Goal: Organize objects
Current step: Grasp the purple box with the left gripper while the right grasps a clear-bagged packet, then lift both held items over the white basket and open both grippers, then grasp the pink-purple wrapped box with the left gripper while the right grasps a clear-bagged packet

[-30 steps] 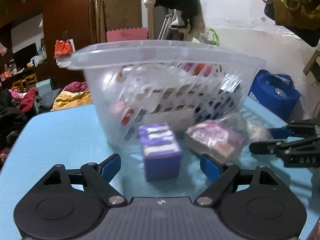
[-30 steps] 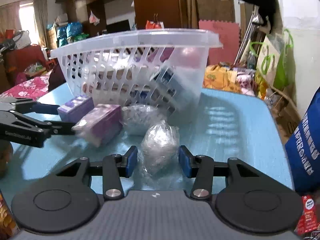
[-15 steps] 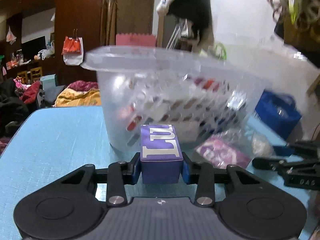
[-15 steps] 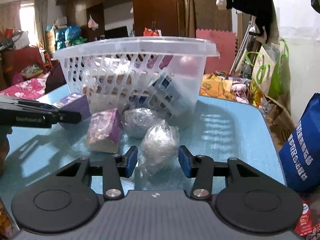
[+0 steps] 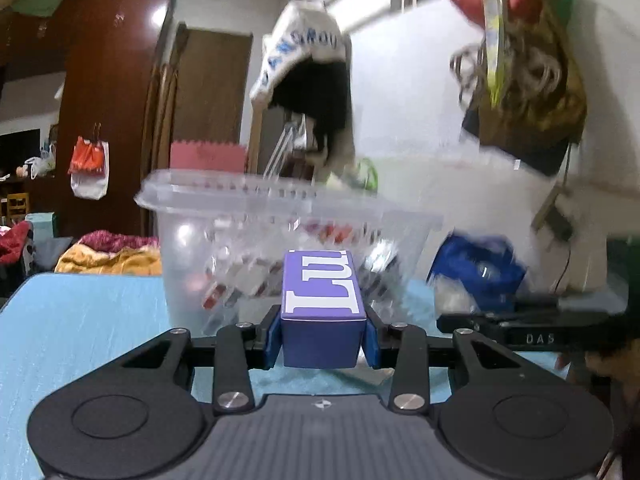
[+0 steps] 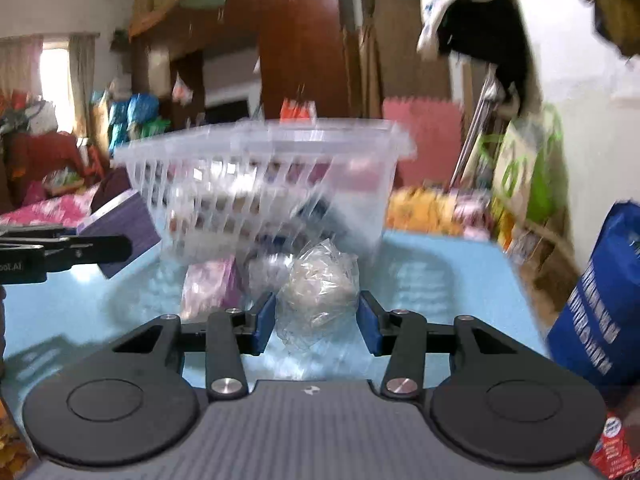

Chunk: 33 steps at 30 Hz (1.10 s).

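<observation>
- Left claw [image 5: 320, 338] pinches purple box [image 5: 322, 312]; right claw [image 6: 318, 326] pinches crinkly plastic packet [image 6: 320, 292].
- Risk: packet slips free, or box clips basket [image 5: 280, 208] rim.

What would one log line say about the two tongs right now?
left tongs: shut on purple box | right tongs: shut on clear plastic bundle | clear basket: ahead on blue table

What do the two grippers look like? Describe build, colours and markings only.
Both the left gripper and the right gripper share one build: a grey ribbed body, black linkage arms with silver pivot screws, round black discs at each side, and blue pads on the fingers.
</observation>
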Tool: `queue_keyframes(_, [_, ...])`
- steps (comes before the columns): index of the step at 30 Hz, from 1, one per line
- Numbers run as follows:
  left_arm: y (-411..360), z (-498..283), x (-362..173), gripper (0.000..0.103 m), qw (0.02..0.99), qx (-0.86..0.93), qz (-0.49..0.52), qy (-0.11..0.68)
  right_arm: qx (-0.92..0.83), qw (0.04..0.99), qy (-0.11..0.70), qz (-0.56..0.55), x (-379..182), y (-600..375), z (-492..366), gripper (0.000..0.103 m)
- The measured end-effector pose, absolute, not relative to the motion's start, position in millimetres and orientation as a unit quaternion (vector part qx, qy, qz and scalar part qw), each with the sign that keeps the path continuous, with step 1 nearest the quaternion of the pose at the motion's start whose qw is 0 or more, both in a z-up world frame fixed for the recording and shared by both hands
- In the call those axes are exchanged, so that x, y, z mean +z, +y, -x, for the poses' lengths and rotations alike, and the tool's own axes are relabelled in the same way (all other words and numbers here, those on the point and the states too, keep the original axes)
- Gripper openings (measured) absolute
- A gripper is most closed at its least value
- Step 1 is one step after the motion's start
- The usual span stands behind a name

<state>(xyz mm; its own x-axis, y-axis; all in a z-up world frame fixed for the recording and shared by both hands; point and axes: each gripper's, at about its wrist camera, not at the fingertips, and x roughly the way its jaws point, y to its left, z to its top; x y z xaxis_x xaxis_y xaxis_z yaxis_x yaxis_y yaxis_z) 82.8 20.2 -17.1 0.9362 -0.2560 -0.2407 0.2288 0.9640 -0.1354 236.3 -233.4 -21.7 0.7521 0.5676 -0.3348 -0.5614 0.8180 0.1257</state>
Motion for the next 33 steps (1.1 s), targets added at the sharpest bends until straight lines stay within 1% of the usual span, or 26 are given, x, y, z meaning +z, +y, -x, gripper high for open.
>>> queue_keyframes(2, [21.4, -66.6, -8.3, 0.043, 0.984, -0.131, 0.066, 0.099, 0.337, 0.926, 0.164, -0.043, -11.3, -239.4, -224.3, 0.048])
queue_keyframes(4, [15.7, -52.9, 11.3, 0.043, 0.988, -0.126, 0.054, 0.067, 0.340, 0.931, 0.131, -0.027, 10.6, -235.0, -209.7, 0.048])
queue_keyframes(6, [12.1, -54.5, 39.7, 0.043, 0.989, -0.125, 0.047, 0.059, 0.343, 0.934, 0.098, -0.006, 41.8, -227.0, -200.9, 0.048])
queue_keyframes(9, [9.7, -84.7, 79.2, 0.043, 0.991, -0.101, 0.046, 0.074, 0.338, 0.938, 0.076, 0.030, 85.2, -206.9, -214.0, 0.048])
queue_keyframes(11, [10.1, -119.3, 96.0, 0.043, 0.990, -0.093, 0.049, 0.096, 0.328, 0.940, 0.087, 0.049, 103.0, -189.6, -238.9, 0.048])
queue_keyframes(14, [11.3, -172.7, 102.4, 0.044, 0.985, -0.064, 0.066, 0.149, 0.309, 0.943, 0.111, 0.062, 107.8, -168.7, -280.8, 0.049])
queue_keyframes(15, [13.2, -185.3, 101.7, 0.048, 0.983, -0.054, 0.076, 0.158, 0.302, 0.944, 0.115, 0.067, 105.2, -163.6, -291.1, 0.050])
queue_keyframes(16, [13.2, -196.0, 100.4, 0.057, 0.981, -0.039, 0.080, 0.171, 0.294, 0.945, 0.125, 0.073, 101.6, -161.3, -297.6, 0.054])
queue_keyframes(17, [10.2, -207.8, 98.4, 0.078, 0.979, -0.018, 0.074, 0.190, 0.286, 0.945, 0.133, 0.086, 98.2, -158.2, -301.6, 0.063])
queue_keyframes(18, [8.6, -213.7, 95.4, 0.080, 0.976, 0.000, 0.066, 0.206, 0.272, 0.947, 0.133, 0.103, 94.1, -154.3, -302.7, 0.069])
queue_keyframes(19, [5.0, -214.9, 94.0, 0.080, 0.976, 0.016, 0.061, 0.206, 0.263, 0.949, 0.130, 0.114, 90.8, -154.5, -299.8, 0.078])
queue_keyframes(21, [0.7, -206.2, 94.4, 0.080, 0.979, 0.012, 0.052, 0.195, 0.271, 0.949, 0.127, 0.104, 89.0, -163.2, -290.3, 0.083])
queue_keyframes(22, [-0.6, -198.6, 94.5, 0.080, 0.980, 0.001, 0.053, 0.189, 0.282, 0.947, 0.128, 0.085, 90.3, -171.7, -283.7, 0.086])
queue_keyframes(23, [-2.7, -186.7, 95.2, 0.080, 0.982, -0.008, 0.059, 0.180, 0.293, 0.946, 0.126, 0.066, 91.0, -181.4, -274.4, 0.094])
queue_keyframes(25, [-10.3, -155.9, 91.9, 0.082, 0.986, -0.032, 0.067, 0.152, 0.303, 0.945, 0.117, 0.041, 91.2, -199.3, -258.0, 0.103])
queue_keyframes(27, [-26.3, -126.4, 79.6, 0.089, 0.987, -0.066, 0.039, 0.142, 0.306, 0.945, 0.112, 0.020, 84.1, -221.3, -240.3, 0.103])
queue_keyframes(29, [-44.1, -110.0, 58.1, 0.091, 0.985, -0.076, 0.004, 0.154, 0.308, 0.944, 0.117, 0.007, 71.8, -235.2, -231.4, 0.103])
queue_keyframes(31, [-60.0, -118.6, 37.6, 0.091, 0.979, -0.078, -0.029, 0.188, 0.304, 0.943, 0.135, -0.006, 58.8, -246.8, -236.2, 0.103])
queue_keyframes(33, [-71.5, -145.7, 16.8, 0.091, 0.967, -0.071, -0.046, 0.240, 0.312, 0.934, 0.170, -0.037, 47.6, -257.1, -248.3, 0.103])
